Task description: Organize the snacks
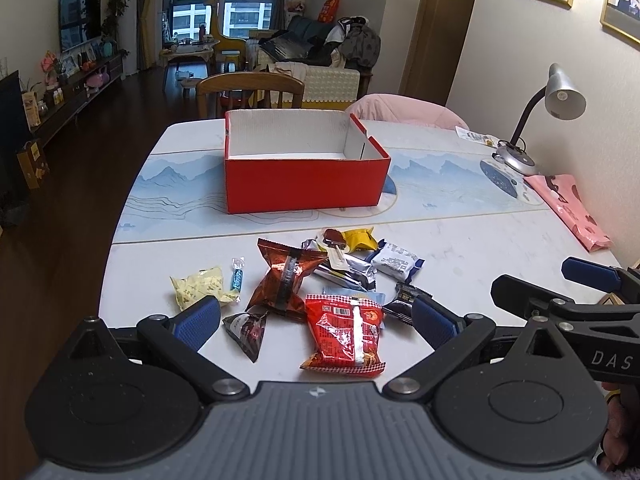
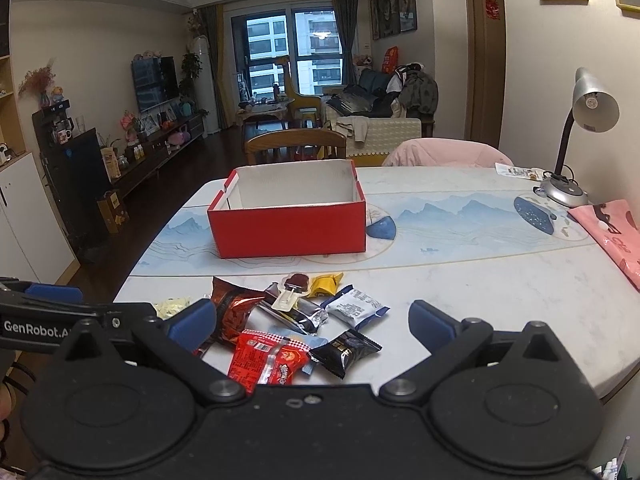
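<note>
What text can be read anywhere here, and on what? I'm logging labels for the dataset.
"DAS": on the right hand-held gripper, seen from the left wrist.
"GenRobot.A", cut off: on the left hand-held gripper, seen from the right wrist.
Print on the red packet and white packet: too small to read.

The pink bag runs off the frame's right edge, the left gripper covers part of the yellow packet, and packet print is too small to read.
</note>
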{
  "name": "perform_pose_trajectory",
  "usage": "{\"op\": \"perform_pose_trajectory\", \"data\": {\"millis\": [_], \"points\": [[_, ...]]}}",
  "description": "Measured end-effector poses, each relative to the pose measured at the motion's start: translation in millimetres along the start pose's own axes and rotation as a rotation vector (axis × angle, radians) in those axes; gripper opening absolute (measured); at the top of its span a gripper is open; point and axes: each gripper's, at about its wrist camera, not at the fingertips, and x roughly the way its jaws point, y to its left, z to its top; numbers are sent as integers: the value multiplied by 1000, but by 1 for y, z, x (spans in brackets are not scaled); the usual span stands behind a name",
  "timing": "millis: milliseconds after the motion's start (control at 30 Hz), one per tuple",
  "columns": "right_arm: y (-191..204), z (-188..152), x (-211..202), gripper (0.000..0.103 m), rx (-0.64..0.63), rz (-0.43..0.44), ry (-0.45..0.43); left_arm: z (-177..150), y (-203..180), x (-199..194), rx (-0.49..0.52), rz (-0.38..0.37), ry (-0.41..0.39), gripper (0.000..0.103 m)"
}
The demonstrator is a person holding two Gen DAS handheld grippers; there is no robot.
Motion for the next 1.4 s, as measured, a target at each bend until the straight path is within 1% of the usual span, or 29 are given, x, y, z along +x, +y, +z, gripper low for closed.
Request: {"op": "perform_pose_trajectory", "data": {"millis": [267,1067,1400], "points": [[-1,-1,-4,103,2,-11,1,0,-2,2,0,-13,10,103],[-3,0,-8,103,1,-28,-10,2,-7,2,8,-22,4,103],[-6,4,-2,103,-7,-42,5,10,-10,15,14,-38,27,103]]}}
